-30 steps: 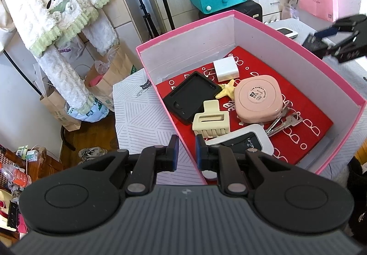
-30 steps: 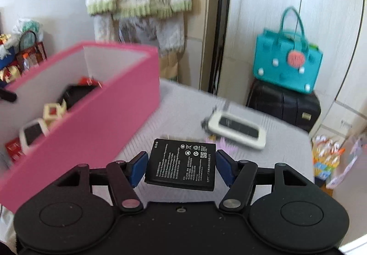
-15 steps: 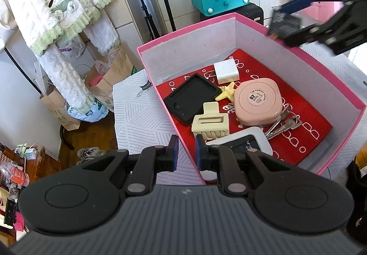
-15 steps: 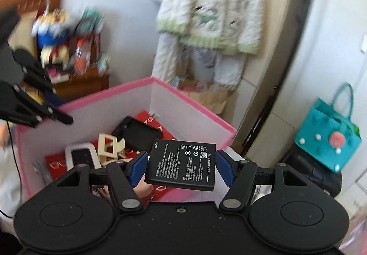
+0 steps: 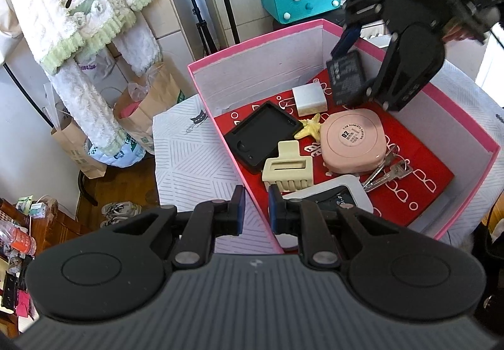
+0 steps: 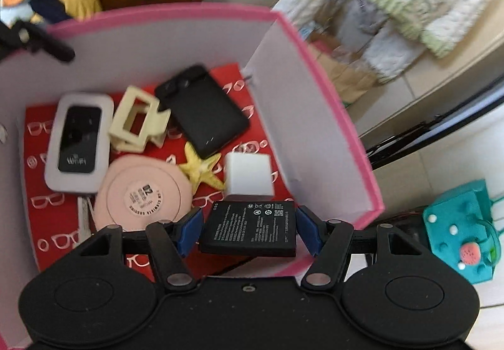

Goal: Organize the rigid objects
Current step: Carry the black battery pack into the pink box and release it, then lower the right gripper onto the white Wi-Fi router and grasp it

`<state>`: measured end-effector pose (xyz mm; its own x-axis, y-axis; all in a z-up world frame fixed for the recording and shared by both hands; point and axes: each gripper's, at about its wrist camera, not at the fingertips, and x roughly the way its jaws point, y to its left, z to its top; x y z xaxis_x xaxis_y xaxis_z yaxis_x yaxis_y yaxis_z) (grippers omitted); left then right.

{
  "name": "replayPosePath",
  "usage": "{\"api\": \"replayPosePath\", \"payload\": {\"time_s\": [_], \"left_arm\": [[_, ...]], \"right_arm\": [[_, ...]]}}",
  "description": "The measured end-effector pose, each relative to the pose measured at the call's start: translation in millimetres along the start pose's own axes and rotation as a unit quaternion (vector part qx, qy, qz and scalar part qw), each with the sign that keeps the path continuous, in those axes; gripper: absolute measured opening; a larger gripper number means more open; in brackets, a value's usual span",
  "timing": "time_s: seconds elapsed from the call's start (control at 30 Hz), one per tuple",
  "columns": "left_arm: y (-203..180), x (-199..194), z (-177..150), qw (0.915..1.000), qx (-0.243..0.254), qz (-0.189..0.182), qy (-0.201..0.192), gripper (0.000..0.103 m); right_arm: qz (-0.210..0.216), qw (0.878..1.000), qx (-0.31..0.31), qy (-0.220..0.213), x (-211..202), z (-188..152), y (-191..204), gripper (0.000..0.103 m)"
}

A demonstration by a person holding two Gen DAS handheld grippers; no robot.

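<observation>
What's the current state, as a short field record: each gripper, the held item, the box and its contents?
right gripper: shut on flat black rectangular battery, held above the far corner of the box interior, near the white cube charger
left gripper: nearly shut, holding nothing, at the box's near wall
box: pink open cardboard box, red glasses-print liner
contents: black phone case, cream hair claw clip, yellow starfish, pink round compact, silver keys, white WiFi router

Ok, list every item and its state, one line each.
Battery: held above box by right gripper.
Left gripper: nearly closed, empty.
Box: open.
Compact: closed.
Hair clip: closed, in box.
Router: flat, face up.
Keys: lying beside compact.
</observation>
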<state>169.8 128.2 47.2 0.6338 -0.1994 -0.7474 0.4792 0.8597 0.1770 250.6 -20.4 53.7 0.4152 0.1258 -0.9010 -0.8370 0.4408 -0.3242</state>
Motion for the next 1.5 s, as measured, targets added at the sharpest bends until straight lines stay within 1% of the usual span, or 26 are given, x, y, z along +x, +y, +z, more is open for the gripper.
{"api": "replayPosePath", "payload": {"time_s": [0.1,0.17,0.3,0.37,0.47,0.53,0.63,0.7,0.8,0.87,1.03,1.17,1.27,1.37,1.43,1.5], "left_arm": [[1,0,0,1.0,-0.001,-0.002,0.0,0.014],[1,0,0,1.0,-0.001,-0.004,-0.001,0.014],[1,0,1,1.0,-0.003,-0.004,-0.001,0.014],[0,0,1,1.0,-0.003,-0.004,0.0,0.014],[0,-1,1,1.0,-0.005,-0.003,0.001,0.014],[1,-1,1,1.0,-0.006,-0.003,0.001,0.014],[0,0,2,1.0,-0.008,-0.001,0.002,0.014],[-1,0,2,1.0,-0.007,0.004,0.001,0.014],[-6,0,1,0.9999,-0.001,0.015,0.001,0.014],[-8,0,1,0.9998,0.0,0.019,0.001,0.014],[-6,0,1,0.9997,-0.012,0.021,0.001,0.014],[-5,0,1,0.9994,-0.027,0.021,0.001,0.014],[-5,0,1,0.9993,-0.031,0.022,-0.001,0.014],[-5,1,2,0.9991,-0.036,0.023,0.0,0.014],[-5,2,2,0.9989,-0.04,0.027,0.0,0.014],[-6,2,2,0.9986,-0.044,0.03,-0.001,0.014]], "right_arm": [[0.016,1.0,0.004,0.013,14,1,-3,0.069],[0.034,0.999,0.023,0.005,17,3,-9,0.069],[0.042,0.998,0.041,-0.019,18,2,-16,0.067],[0.038,0.998,0.037,-0.03,18,0,-13,0.067],[0.019,0.997,0.051,-0.057,5,-6,-17,0.069],[0.007,0.993,0.074,-0.09,-13,-13,-25,0.07],[-0.005,0.981,0.126,-0.145,-48,-38,-40,0.072],[-0.017,0.972,0.165,-0.165,-60,-56,-53,0.073],[-0.034,0.956,0.244,-0.161,-70,-91,-77,0.073],[-0.033,0.944,0.291,-0.154,-72,-116,-90,0.073],[-0.008,0.907,0.398,-0.137,-52,-179,-118,0.074],[0.021,0.885,0.44,-0.15,-19,-213,-132,0.074],[0.039,0.875,0.455,-0.158,11,-224,-143,0.074],[0.045,0.871,0.458,-0.17,33,-229,-155,0.073],[0.063,0.867,0.46,-0.182,45,-232,-162,0.068],[0.071,0.868,0.455,-0.187,54,-231,-167,0.064]]}}
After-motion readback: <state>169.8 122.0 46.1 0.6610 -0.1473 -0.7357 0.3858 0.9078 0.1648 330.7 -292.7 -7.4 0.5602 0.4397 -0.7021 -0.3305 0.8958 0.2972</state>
